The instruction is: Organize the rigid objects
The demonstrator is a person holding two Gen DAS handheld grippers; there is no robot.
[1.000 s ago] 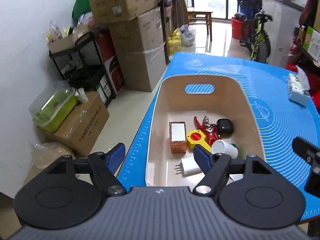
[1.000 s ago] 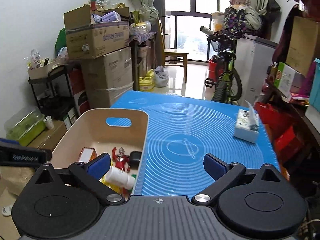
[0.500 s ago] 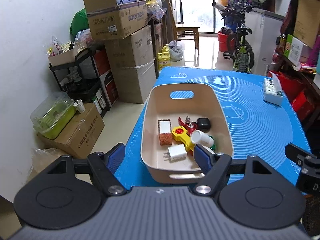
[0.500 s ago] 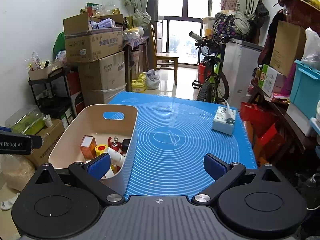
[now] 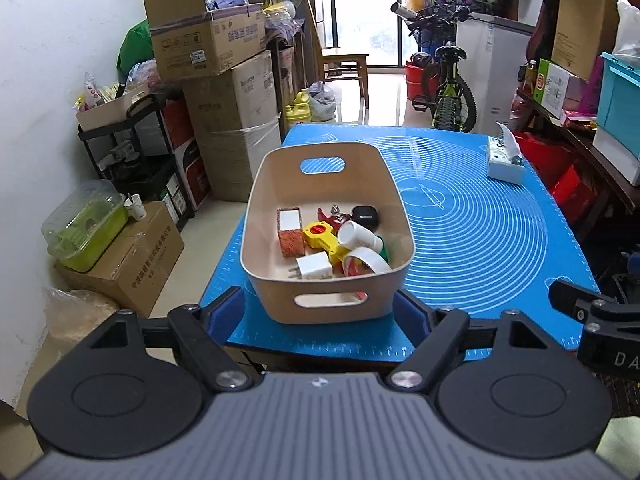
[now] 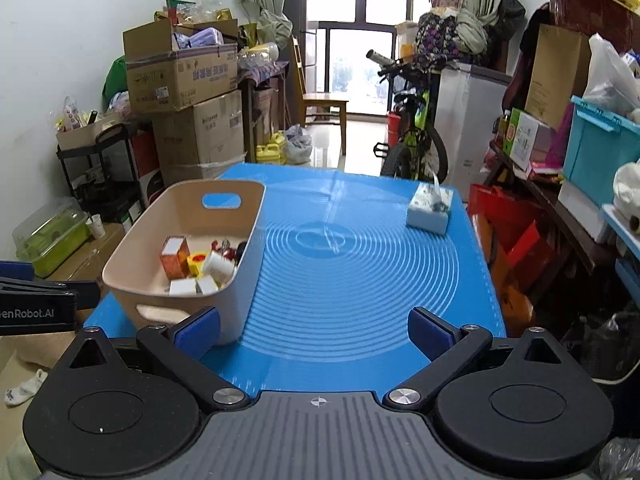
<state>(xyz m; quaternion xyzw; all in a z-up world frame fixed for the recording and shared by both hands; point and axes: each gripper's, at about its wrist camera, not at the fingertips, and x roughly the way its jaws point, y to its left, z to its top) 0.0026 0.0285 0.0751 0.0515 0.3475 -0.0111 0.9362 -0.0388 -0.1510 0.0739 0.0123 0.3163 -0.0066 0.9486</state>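
Note:
A beige plastic basket [image 5: 394,196] stands on the blue mat [image 5: 480,240] at the table's left side; it also shows in the right wrist view [image 6: 256,220]. Inside lie an orange box [image 5: 289,232], a yellow toy [image 5: 318,236], a red figure [image 5: 332,216], a black case [image 5: 366,216], a white cup [image 5: 360,238], a white charger [image 5: 314,266] and a tape roll [image 5: 366,260]. My left gripper [image 5: 320,314] is open and empty, in front of the basket's near wall. My right gripper [image 6: 314,330] is open and empty, over the mat's near edge.
A tissue box [image 6: 430,208] sits on the mat's far right. Stacked cardboard boxes [image 5: 224,80] and a black shelf [image 5: 132,152] stand left of the table. A bicycle [image 6: 412,140] and a white cabinet [image 6: 468,120] stand beyond it.
Both grippers have pulled back and up from the table. The basket now shows whole and farther away. Both grippers stay open and empty.

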